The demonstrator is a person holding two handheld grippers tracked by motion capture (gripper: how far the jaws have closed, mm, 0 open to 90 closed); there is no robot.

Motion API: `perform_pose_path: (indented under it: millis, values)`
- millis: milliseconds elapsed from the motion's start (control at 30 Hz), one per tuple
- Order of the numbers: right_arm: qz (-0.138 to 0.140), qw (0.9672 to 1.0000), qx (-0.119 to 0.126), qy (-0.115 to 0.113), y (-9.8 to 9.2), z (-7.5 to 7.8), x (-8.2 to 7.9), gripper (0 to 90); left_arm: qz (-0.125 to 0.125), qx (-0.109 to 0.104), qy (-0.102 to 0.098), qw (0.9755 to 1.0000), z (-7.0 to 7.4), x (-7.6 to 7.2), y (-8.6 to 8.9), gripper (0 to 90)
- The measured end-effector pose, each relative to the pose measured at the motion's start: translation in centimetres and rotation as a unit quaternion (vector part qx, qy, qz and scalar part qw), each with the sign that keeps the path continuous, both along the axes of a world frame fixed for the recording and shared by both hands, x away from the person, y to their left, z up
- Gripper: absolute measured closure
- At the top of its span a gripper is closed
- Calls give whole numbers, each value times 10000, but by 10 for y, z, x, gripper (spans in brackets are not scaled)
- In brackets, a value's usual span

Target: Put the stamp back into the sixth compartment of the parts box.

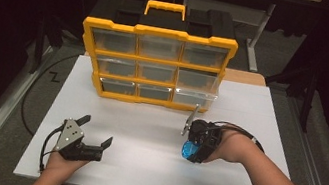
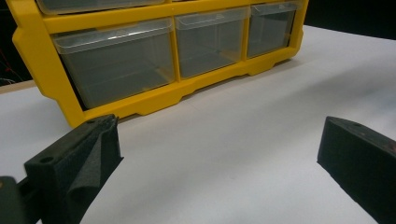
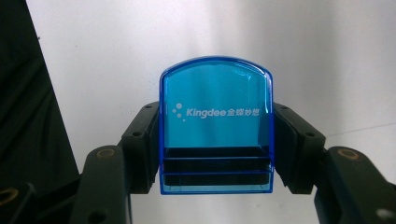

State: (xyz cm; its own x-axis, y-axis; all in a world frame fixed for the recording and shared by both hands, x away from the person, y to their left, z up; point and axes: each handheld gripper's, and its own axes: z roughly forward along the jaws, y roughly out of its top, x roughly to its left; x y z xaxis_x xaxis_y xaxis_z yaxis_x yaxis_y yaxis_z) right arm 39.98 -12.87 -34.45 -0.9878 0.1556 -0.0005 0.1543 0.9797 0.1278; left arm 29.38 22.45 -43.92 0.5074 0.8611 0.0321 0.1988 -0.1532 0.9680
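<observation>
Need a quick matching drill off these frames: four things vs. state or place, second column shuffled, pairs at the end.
1. left claw
2. right claw
3. blue box
4. yellow drawer organizer

A. stands at the far end of the white table
B. open, nothing between its jaws
C. clamped from both sides, white lettering on it
D. shut on a translucent thing

Pairs: 1-B, 2-D, 3-C, 4-A

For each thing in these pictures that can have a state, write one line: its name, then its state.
Blue box: gripped at its sides, lifted off the table.
Right gripper: shut on the blue box.
Left gripper: open, empty.
Yellow drawer cabinet: upright.
Bottom right drawer: pulled out a little.
Other drawers: pushed in.
</observation>
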Motion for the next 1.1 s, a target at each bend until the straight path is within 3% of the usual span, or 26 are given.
perform_pose_path:
  millis: [800,1100]
  values:
    - [55,9999,-21,-101,-4,24,5,435,-8,25,15,10000,-1,0,-1,3]
    - [93,9999,-53,-130,2,41,8,435,4,21,9,10000,-1,0,0,3]
